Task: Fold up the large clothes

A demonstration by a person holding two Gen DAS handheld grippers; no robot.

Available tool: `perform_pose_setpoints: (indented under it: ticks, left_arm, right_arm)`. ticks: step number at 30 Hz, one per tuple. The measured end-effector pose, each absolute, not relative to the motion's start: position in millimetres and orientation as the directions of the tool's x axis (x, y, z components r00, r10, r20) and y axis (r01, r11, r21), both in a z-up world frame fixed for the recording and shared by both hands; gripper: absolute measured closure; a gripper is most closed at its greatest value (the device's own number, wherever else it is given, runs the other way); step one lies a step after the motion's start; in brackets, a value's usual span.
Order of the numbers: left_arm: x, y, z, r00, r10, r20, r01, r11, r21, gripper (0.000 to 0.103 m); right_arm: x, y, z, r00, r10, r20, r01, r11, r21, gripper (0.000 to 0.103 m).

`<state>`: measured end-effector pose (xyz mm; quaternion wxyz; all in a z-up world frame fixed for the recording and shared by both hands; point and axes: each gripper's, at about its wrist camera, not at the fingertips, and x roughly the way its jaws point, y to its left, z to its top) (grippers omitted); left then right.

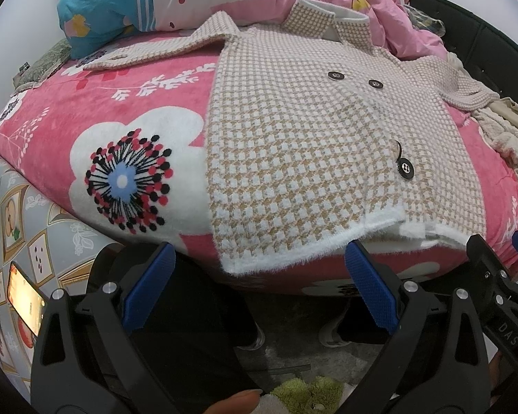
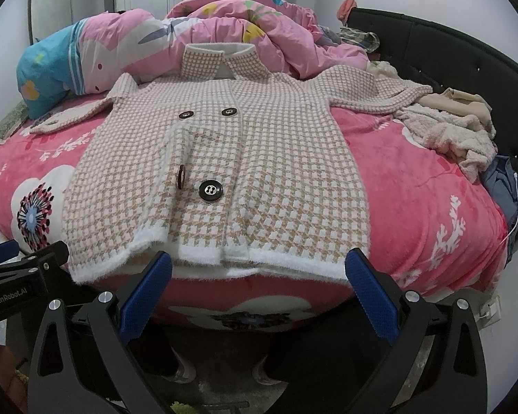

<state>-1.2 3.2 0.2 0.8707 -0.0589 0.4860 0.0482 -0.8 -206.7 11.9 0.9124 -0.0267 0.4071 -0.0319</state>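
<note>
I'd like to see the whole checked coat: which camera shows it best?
The right wrist view: the coat lies centred, collar to hem, both sleeves visible. The left wrist view shows it off to the right, its right sleeve mostly cut off.

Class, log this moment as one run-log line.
stage: pre-fold | coat: flat on bed, buttoned | left gripper: open, empty | right gripper: open, empty, near hem

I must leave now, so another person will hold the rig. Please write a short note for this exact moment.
Left tongs: open, holding nothing, near the hem.
Right tongs: open, holding nothing, also at the hem.
Checked coat: lies flat, front up, on the pink blanket; collar toward the quilt, both sleeves spread out to the sides.
Done: coat laid out.
Left: no fold made yet; probably sleeves inward first, then hem toward collar.
</note>
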Motion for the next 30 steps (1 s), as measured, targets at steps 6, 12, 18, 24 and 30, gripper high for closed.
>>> perform_pose_setpoints:
  ticks: [6,12,18,24,30]
  left_arm:
    - [2,3,0,0.521,0.039,-0.853,-0.149,0.988,-0.046,0.008]
    - [7,2,3,0.519,0.051,-0.853,-0.155,0.987,-0.035,0.008]
    - [13,2,2,0.513,0.065,-0.856,-0.162,0.986,-0.022,0.008]
    - [24,3,-1,0.505,0.081,-0.859,-0.174,0.985,-0.009,0.008]
    - [43,11,-9,0.492,0.101,-0.864,-0.202,0.979,0.000,0.008]
  right_arm:
    - [1,-206,12,0.668,-0.076,-0.740,0.034,0.997,-0.072,0.005]
    - [9,-203,13,0.670,-0.067,-0.740,0.026,0.997,-0.067,0.005]
    - [16,-207,9,0.670,-0.054,-0.740,0.017,0.998,-0.058,0.005]
    - [28,-206,8,0.676,-0.034,-0.736,-0.008,0.999,-0.054,0.005]
    - [52,-195,11,0.683,-0.008,-0.731,-0.069,0.995,-0.076,0.005]
